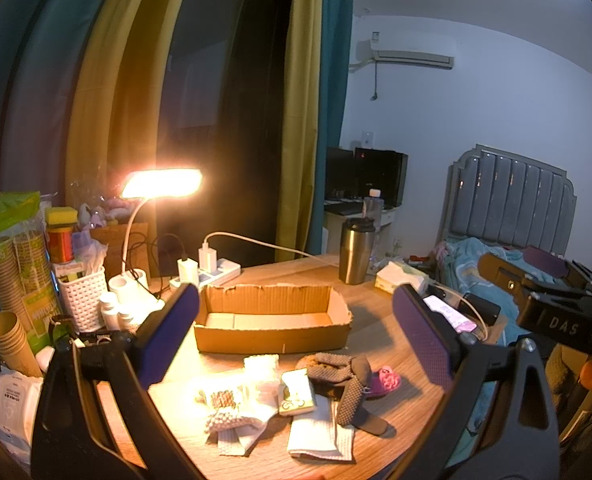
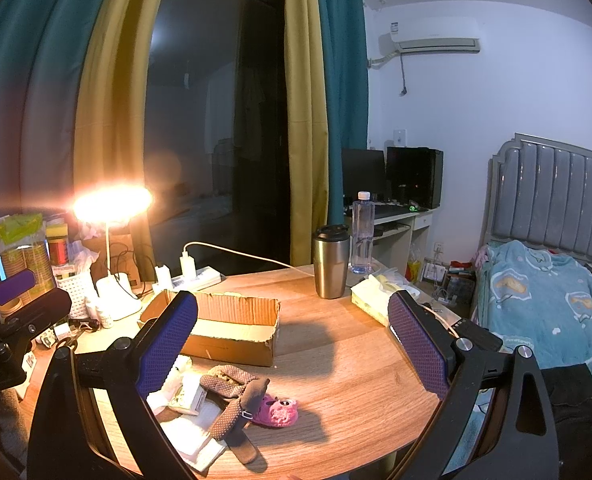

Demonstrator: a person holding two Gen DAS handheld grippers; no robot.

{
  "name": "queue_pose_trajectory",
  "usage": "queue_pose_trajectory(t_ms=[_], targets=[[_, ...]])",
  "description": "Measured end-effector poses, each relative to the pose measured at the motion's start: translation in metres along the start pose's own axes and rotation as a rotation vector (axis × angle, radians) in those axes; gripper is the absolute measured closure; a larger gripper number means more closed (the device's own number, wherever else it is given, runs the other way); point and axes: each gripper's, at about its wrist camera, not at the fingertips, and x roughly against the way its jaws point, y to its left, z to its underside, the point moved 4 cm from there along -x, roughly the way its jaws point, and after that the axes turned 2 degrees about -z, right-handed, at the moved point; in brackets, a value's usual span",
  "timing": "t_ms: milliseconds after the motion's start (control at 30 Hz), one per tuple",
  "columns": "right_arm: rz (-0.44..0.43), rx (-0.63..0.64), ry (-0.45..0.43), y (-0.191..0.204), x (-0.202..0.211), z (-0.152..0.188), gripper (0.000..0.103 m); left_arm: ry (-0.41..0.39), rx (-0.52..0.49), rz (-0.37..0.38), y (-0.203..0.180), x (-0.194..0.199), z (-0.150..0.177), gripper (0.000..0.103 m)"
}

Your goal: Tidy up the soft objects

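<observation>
Pile of soft objects (image 1: 291, 396) near edge of round wooden table (image 1: 380, 312), just in front of cardboard box (image 1: 271, 316): brown knit sock (image 1: 344, 380) draped over top, pink crocheted piece (image 1: 388, 378) touching its right side, white cloths (image 1: 320, 432) underneath, beaded knit piece (image 1: 227, 420) at left, small green-white packet (image 1: 296, 394) in middle. Same pile in right wrist view, low left: sock (image 2: 235, 396), pink piece (image 2: 277, 410), white cloths (image 2: 191, 436) reaching close to near table edge. Box (image 2: 223, 328) open-topped, nothing visible inside, torn rim, near wall facing pile. Bare wood right of pile and box (image 2: 356, 360), wide open stretch out to curved right edge. Left gripper (image 1: 296, 332) above pile and box, jaws spread wide, nothing between pads, blue pads (image 1: 171, 332) either side of box. Right gripper (image 2: 296, 344) likewise spread wide, holding nothing, pile off toward its left finger (image 2: 167, 344). Right gripper body also seen at far right of left wrist view (image 1: 552, 304); left one at left edge of right wrist view (image 2: 15, 320). Far side of table: steel tumbler (image 1: 354, 252), tissue pack (image 1: 400, 276), power strip (image 1: 211, 272) with white cable, lit desk lamp (image 1: 161, 184). Left edge crowded: white basket (image 1: 81, 300), paper cups (image 1: 7, 340). Phone (image 1: 450, 314) at right table edge. Water bottle (image 2: 362, 232) behind tumbler. Bed with blue blanket (image 2: 544, 292) beyond table at right.
</observation>
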Motion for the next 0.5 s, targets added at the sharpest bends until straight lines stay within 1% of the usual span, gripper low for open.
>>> queue_pose_trajectory(t_ms=[500], targets=[[0.002, 0.005, 0.003, 0.0003, 0.0000, 0.0024, 0.005, 0.005, 0.002, 0.003, -0.0029, -0.0011, 0.0002, 0.005]])
